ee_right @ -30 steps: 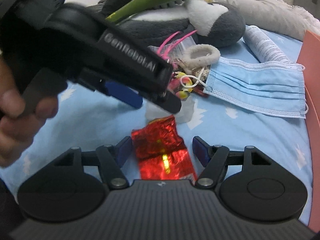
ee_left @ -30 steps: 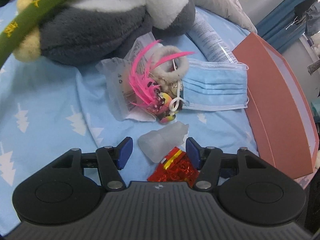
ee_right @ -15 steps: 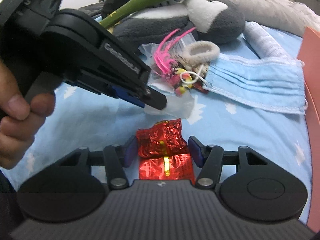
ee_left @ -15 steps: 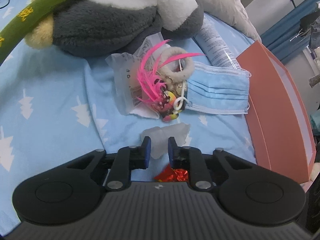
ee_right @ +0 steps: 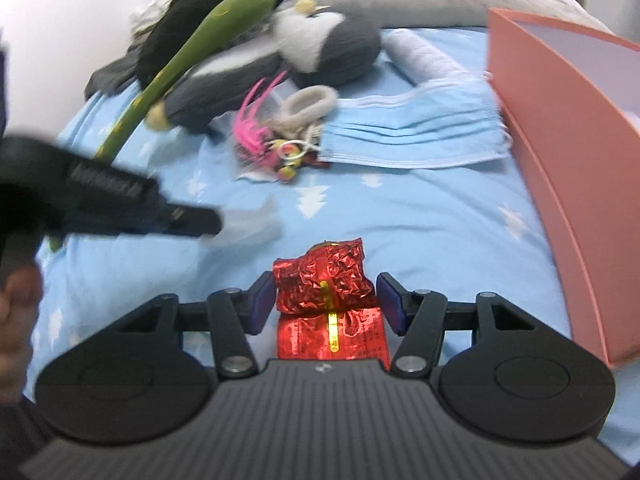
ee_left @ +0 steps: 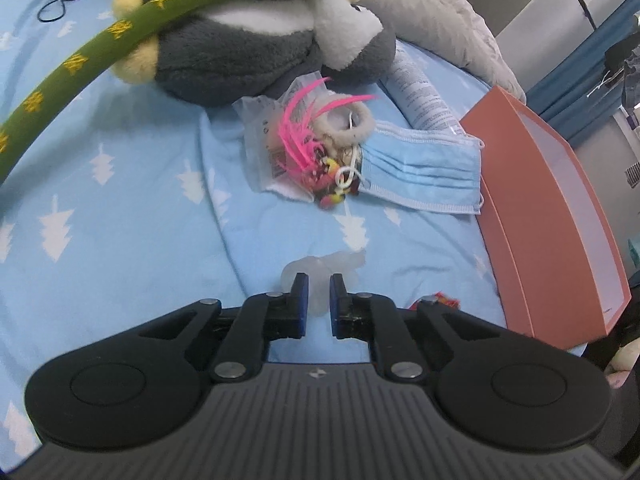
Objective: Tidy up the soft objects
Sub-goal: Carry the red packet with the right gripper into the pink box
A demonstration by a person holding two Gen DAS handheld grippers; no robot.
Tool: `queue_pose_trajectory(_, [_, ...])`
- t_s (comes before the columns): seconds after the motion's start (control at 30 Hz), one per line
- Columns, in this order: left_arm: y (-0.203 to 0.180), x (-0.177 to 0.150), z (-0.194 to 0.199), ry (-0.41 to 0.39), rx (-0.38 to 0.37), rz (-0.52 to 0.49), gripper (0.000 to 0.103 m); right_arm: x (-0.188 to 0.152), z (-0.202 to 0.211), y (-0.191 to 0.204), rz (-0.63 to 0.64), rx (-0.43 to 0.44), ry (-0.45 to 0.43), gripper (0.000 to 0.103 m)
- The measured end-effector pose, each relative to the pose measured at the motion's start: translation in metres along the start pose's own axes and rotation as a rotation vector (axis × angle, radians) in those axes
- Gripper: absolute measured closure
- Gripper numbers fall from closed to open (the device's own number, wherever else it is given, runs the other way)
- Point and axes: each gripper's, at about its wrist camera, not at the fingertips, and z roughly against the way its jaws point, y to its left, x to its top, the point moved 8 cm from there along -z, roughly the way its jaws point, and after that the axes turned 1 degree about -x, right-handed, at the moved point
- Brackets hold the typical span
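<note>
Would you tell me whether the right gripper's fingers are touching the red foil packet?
Apart. The right wrist view shows the red foil packet between the open right gripper, with blue sheet visible beside each pad.

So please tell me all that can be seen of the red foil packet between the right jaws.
The red foil packet is shiny, crinkled metallic foil with a thin yellow strip down its middle. Its far half is puffed and wrinkled, its near half flatter with a fine pattern. It lies between the open jaws of the right gripper, which do not clearly press it, over the blue sheet. Its near end is hidden behind the gripper body.
</note>
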Motion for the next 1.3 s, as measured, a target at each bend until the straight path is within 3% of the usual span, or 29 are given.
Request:
queue_pose_trajectory(0.33, [0.001,-0.036,0.035,-0.047,0.002,0.046,0.091,-0.018,0.03,-0.023,-0.091,-0.05,-0.012,0.044])
queue_pose_trajectory(0.67, [-0.008,-0.051,0.052,-0.069,-0.005,0.054,0.091,-0.005,0.055,-0.029,-0.11,-0.046,-0.037,0.044])
queue_pose_trajectory(0.9, [-0.033,-0.026,0.077,-0.12,-0.034,-0.003,0.091,0.023,0.082,-0.034,-0.15,-0.034,-0.086,0.044])
queue_pose_trajectory(1.3, [-0.115,0.041,0.121,-0.229,-0.119,-0.132,0.091,0.096,0.157,-0.052,-0.137,-0.058,-0.262,0.044])
